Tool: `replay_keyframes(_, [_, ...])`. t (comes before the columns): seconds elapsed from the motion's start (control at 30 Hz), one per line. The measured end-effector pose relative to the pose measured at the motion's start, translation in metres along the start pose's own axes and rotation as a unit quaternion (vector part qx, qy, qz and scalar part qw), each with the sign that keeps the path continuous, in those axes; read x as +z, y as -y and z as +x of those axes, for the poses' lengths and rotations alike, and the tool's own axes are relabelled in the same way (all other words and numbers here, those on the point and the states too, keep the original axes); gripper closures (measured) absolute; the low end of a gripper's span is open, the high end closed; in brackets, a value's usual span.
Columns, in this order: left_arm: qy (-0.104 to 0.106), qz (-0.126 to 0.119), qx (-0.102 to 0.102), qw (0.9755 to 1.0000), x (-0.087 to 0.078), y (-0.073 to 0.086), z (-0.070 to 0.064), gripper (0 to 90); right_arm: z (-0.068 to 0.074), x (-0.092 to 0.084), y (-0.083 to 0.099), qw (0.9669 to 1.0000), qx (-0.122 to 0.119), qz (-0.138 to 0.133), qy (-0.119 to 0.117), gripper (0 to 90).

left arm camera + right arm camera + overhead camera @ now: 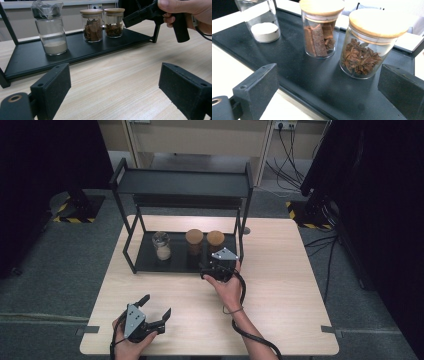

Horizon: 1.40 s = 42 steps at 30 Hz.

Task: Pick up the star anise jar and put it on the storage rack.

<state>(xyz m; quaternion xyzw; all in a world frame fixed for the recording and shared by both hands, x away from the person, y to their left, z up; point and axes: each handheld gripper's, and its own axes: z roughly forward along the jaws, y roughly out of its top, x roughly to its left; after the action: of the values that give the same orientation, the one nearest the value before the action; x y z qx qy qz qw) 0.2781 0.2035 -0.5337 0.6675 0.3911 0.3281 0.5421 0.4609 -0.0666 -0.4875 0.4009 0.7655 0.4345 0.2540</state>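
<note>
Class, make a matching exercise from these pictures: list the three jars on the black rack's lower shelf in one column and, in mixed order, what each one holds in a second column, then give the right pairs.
Column one:
1. left jar
2. middle jar
3. right jar

Column two:
A. dark star-shaped pieces
B. pale powder at the bottom
C. brown bark-like pieces

Pairs: 1-B, 2-C, 3-A. The open right gripper is nearest the right jar.
</note>
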Motion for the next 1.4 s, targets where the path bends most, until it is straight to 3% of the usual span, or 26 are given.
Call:
replay_keyframes(0.77, [-0.001, 0.001, 0.0, 1.0, 0.0, 0.0, -0.001, 10.2, 0.008, -0.025, 0.017, 0.9994, -0.015, -0.005, -0.03, 3.8])
replay_keyframes(1.4, [-0.001, 0.001, 0.001, 1.0, 0.0, 0.0, -0.001, 10.2, 0.0, -0.051, 0.028, 0.9987, -0.002, -0.015, -0.048, 3.9])
